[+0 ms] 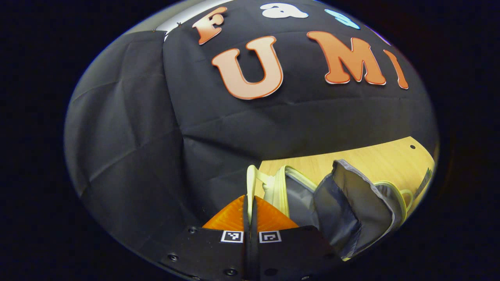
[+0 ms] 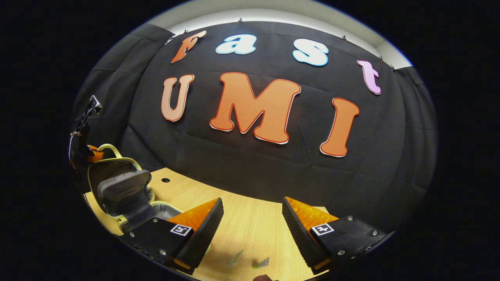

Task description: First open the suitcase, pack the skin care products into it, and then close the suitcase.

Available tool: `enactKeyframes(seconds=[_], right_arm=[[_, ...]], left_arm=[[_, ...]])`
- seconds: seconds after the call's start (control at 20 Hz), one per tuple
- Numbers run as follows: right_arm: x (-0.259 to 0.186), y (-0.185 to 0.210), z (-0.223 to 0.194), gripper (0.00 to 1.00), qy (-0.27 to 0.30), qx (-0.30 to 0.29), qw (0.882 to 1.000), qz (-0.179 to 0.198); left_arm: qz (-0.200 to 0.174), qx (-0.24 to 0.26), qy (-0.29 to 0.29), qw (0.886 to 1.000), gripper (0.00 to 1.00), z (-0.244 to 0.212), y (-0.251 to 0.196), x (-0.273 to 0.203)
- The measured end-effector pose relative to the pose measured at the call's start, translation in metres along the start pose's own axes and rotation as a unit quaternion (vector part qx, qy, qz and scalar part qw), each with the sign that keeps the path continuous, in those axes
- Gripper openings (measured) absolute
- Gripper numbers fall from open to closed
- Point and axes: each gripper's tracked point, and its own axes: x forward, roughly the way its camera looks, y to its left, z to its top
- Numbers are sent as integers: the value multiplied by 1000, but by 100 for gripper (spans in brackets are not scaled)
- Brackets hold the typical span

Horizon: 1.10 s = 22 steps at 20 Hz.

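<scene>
The small suitcase (image 1: 312,195) with pale yellow trim and grey lining lies open on the wooden table (image 1: 371,160), and a grey inner flap (image 1: 363,195) droops over it. My left gripper (image 1: 250,198) is shut on the pale yellow handle (image 1: 250,175) at the raised lid's edge. In the right gripper view the suitcase (image 2: 117,175) stands at the far left with its lid up, and the left gripper (image 2: 95,153) holds the handle (image 2: 111,147) on top. My right gripper (image 2: 252,201) hangs open over bare table (image 2: 250,222). Two small clear tips (image 2: 238,255) peek in at the bottom edge; what they are I cannot tell.
The black cloth wall stands close behind the table on all sides. A small dark hole (image 2: 165,180) marks the tabletop near the suitcase. Bare wood stretches between the suitcase and my right gripper.
</scene>
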Motion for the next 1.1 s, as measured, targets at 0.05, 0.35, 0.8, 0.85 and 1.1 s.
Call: enactKeyframes(seconds=[0.05, 0.35, 0.8, 0.85, 1.1], right_arm=[[0, 2, -2, 95, 5, 1, 1000, -3], [-8, 6, -14, 95, 29, 19, 999, -21], [-20, -9, -27, 96, 43, 31, 998, -39], [-20, -13, -28, 96, 43, 32, 998, -41], [-28, -32, -38, 96, 45, 35, 998, -40]], left_arm=[[3, -3, 10, 1000, 0, -5, 2, 1], [25, -35, 83, 996, 1, -45, 16, 4], [63, -51, 55, 995, 27, -32, 4, 5], [55, -52, 41, 996, 32, -14, -4, -5], [7, -42, -11, 999, 75, 36, -66, -37]])
